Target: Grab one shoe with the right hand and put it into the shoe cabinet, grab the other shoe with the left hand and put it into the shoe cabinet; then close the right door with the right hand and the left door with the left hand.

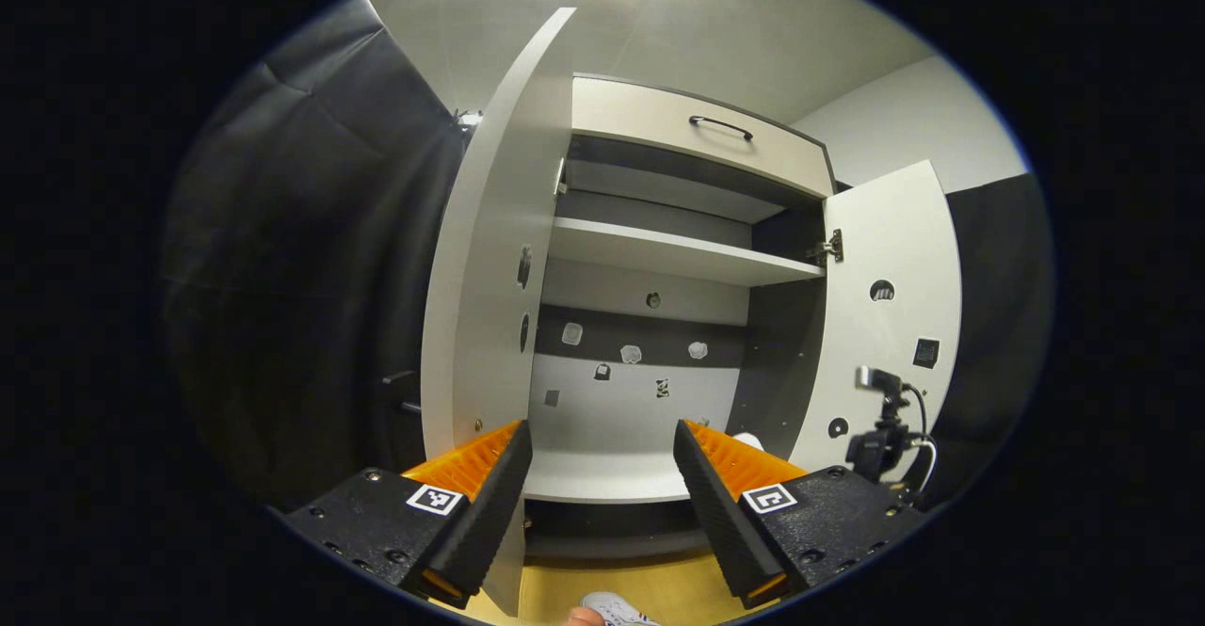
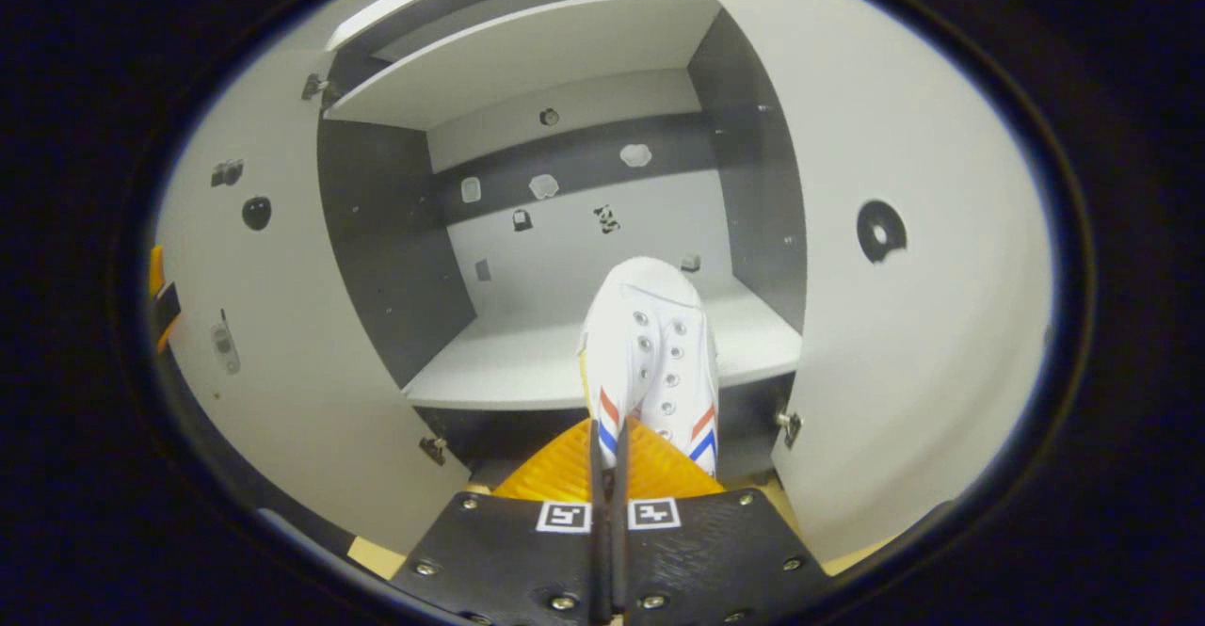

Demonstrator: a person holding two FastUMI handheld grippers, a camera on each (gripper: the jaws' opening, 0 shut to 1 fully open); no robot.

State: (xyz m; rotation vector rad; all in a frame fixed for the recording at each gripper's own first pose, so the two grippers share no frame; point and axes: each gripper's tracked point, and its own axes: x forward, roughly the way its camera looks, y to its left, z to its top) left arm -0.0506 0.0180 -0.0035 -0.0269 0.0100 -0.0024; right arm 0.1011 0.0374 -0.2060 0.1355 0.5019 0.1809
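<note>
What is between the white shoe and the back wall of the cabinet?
In the right gripper view, the white shoe, clamped in the right gripper, points over the cabinet's lower shelf. Between its toe and the back wall lies bare shelf.

A white bottom shelf (image 2: 527, 362) spans the open shoe cabinet (image 2: 377, 231), its front edge running between two dark side walls. The toe of a white shoe (image 2: 650, 344) with red and blue stripes reaches over that front edge; whether it rests on the board cannot be told. Higher up, a second white shelf (image 1: 659, 254) crosses the cabinet. Below the cabinet lies a light wooden floor (image 1: 678, 588), where part of another white shoe (image 1: 614, 610) sits at the lower edge of the left gripper view
</note>
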